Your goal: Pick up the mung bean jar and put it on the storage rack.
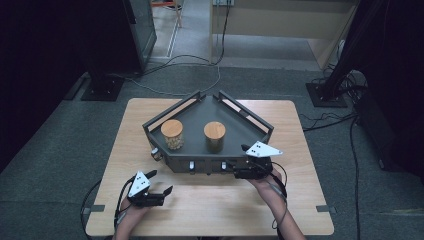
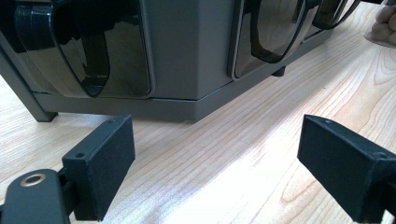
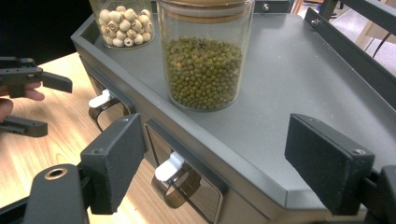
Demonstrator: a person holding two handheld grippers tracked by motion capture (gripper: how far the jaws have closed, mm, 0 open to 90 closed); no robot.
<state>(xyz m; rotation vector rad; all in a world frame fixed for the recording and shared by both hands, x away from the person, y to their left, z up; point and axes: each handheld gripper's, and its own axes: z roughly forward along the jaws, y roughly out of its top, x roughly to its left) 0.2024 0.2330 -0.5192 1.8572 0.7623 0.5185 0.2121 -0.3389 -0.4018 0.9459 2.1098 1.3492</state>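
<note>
A grey five-sided rack (image 1: pixel 260 121) stands mid-table with two wooden-lidded glass jars on its top. The jar of green beans (image 1: pixel 215 136) (image 3: pixel 205 70) sits right of the jar of pale round seeds (image 1: pixel 172 134) (image 3: pixel 123 25). My right gripper (image 1: pixel 239 160) (image 3: pixel 215 163) hovers at the rack's front right corner, open; the top's edge lies between the jaws, untouched. My left gripper (image 1: pixel 162 181) (image 2: pixel 215 163) rests low over the table in front of the rack's left side, open and empty. It is also seen in the right gripper view (image 3: pixel 39 105).
The rack's front holds dark glossy drawer fronts (image 2: pixel 112 56) with white clip handles (image 3: pixel 170 170). A raised rail (image 1: pixel 245 112) runs along the rack's back sides. The wooden table (image 1: pixel 210 205) has bare space in front. Cables and black stand bases (image 1: pixel 102 90) lie on the floor behind.
</note>
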